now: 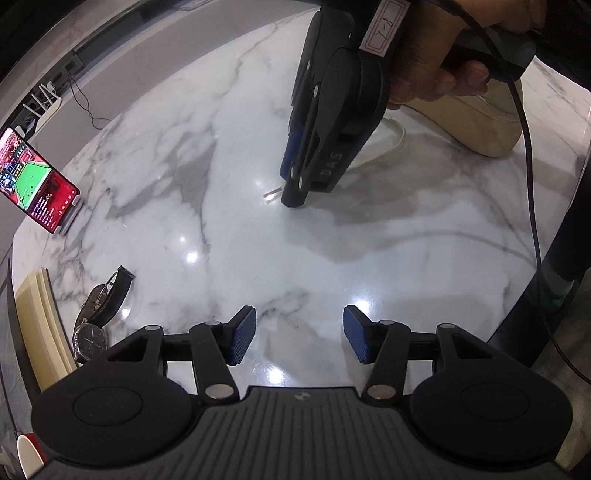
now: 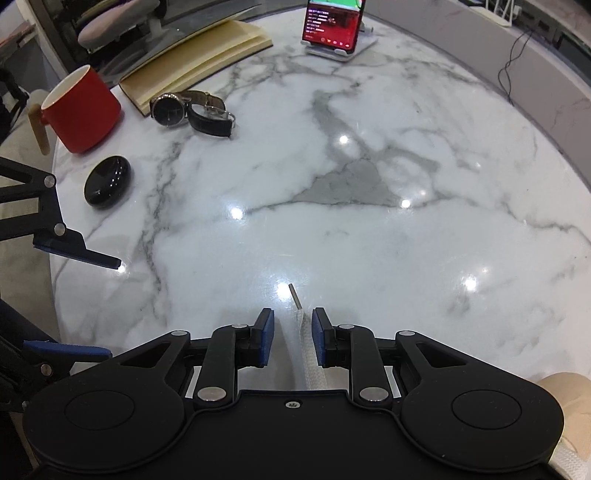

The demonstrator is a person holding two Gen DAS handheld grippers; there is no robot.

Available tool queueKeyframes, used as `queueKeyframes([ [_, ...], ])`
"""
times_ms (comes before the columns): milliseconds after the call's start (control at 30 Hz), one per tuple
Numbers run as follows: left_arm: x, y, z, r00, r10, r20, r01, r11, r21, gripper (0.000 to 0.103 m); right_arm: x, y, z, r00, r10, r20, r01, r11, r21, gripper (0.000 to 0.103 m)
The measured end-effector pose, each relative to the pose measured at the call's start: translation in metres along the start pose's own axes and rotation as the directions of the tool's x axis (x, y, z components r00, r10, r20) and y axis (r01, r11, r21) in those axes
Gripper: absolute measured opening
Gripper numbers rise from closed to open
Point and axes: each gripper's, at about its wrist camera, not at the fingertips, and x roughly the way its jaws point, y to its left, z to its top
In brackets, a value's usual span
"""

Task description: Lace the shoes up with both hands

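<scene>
A beige shoe (image 1: 480, 122) lies at the far right of the marble table (image 1: 229, 206), partly behind the hand holding my right gripper (image 1: 293, 197); its edge (image 2: 565, 398) shows at lower right in the right wrist view. The white shoelace (image 2: 308, 350) runs between the blue pads of my right gripper (image 2: 293, 321), against the right pad, with a gap at the left one. Its aglet (image 2: 294, 295) rests on the table just past the tips, also visible as a small aglet (image 1: 271, 194). My left gripper (image 1: 299, 334) is open and empty above bare marble, and appears as the left gripper (image 2: 110, 308) at the left edge.
A phone on a stand (image 2: 334, 26) sits far back. Two wristwatches (image 2: 192, 110), an open notebook (image 2: 199, 55), a red mug (image 2: 81, 110) and a black oval case (image 2: 107, 181) crowd the left side. A black cable (image 1: 528, 184) hangs from the right gripper.
</scene>
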Motion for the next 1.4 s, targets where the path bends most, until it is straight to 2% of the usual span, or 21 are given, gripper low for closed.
queueKeyframes([
  [233, -0.001, -0.002, 0.007, 1.000, 0.013, 0.013, -0.013, 1.000, -0.004, 0.051, -0.016, 0.001, -0.019, 0.999, -0.028, 0.032, 0.028, 0.999, 0.027, 0.000],
  [567, -0.015, -0.042, 0.053, 0.990, 0.023, 0.140, -0.024, 1.000, 0.002, 0.051, -0.100, -0.021, -0.065, 0.978, -0.049, 0.204, 0.005, 0.977, 0.213, 0.000],
  [833, -0.028, -0.067, 0.101, 0.958, -0.036, 0.285, 0.058, 0.996, -0.071, 0.051, -0.156, -0.040, -0.103, 0.941, -0.072, 0.329, -0.041, 0.945, 0.324, 0.000],
  [900, -0.030, -0.074, 0.111, 0.948, -0.059, 0.314, 0.084, 0.994, -0.067, 0.051, -0.167, -0.045, -0.114, 0.932, -0.078, 0.354, -0.053, 0.936, 0.347, 0.000],
  [1100, -0.027, -0.104, 0.135, 0.929, -0.091, 0.359, 0.101, 0.995, -0.008, 0.051, -0.187, -0.057, -0.141, 0.914, -0.098, 0.393, -0.068, 0.919, 0.387, 0.000],
  [1167, -0.025, -0.107, 0.140, 0.923, -0.101, 0.371, 0.117, 0.993, -0.022, 0.051, -0.194, -0.060, -0.149, 0.905, -0.101, 0.413, -0.081, 0.913, 0.400, 0.000],
  [1267, -0.023, -0.108, 0.149, 0.907, -0.139, 0.398, 0.182, 0.981, -0.072, 0.043, -0.200, -0.064, -0.156, 0.898, -0.094, 0.430, -0.098, 0.910, 0.404, 0.000],
  [1300, -0.022, -0.108, 0.151, 0.903, -0.140, 0.406, 0.189, 0.978, -0.083, 0.038, -0.201, -0.064, -0.158, 0.897, -0.093, 0.432, -0.099, 0.910, 0.402, 0.000],
  [1400, -0.020, -0.108, 0.159, 0.907, -0.114, 0.406, 0.166, 0.981, -0.096, 0.025, -0.204, -0.067, -0.163, 0.895, -0.093, 0.436, -0.103, 0.908, 0.405, 0.000],
])
